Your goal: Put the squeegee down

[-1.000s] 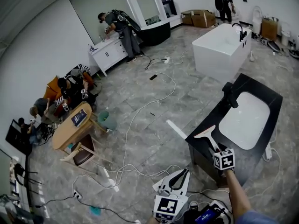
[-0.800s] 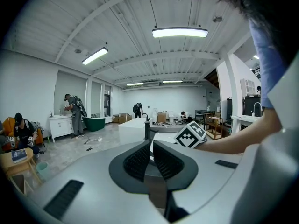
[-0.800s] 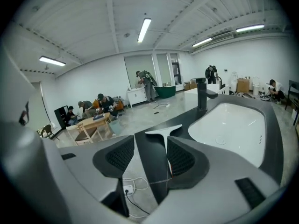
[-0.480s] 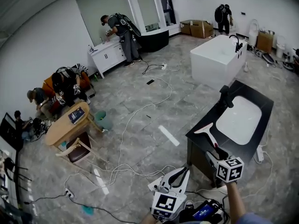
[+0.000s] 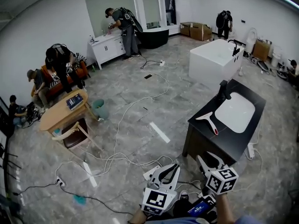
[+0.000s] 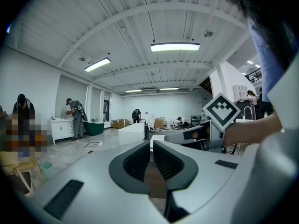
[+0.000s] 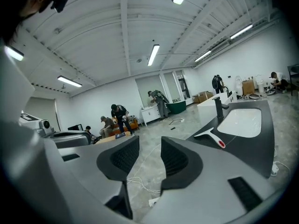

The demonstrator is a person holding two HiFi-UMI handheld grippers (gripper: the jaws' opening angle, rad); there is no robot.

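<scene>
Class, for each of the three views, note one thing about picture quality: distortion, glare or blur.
Head view: fisheye bows the walls, yet the squeegee on the counter is sharp. Left gripper view: ceiling lamp glares white; dark vignette at the corners. Right gripper view: beams curve; squeegee crisp.

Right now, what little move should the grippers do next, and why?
Probably just lower the right gripper away and rest. The squeegee already lies flat on the black counter beside the white sink, with nothing touching it. The right gripper's jaws have just been closing, with nothing between them, so the putting-down looks done.
</scene>
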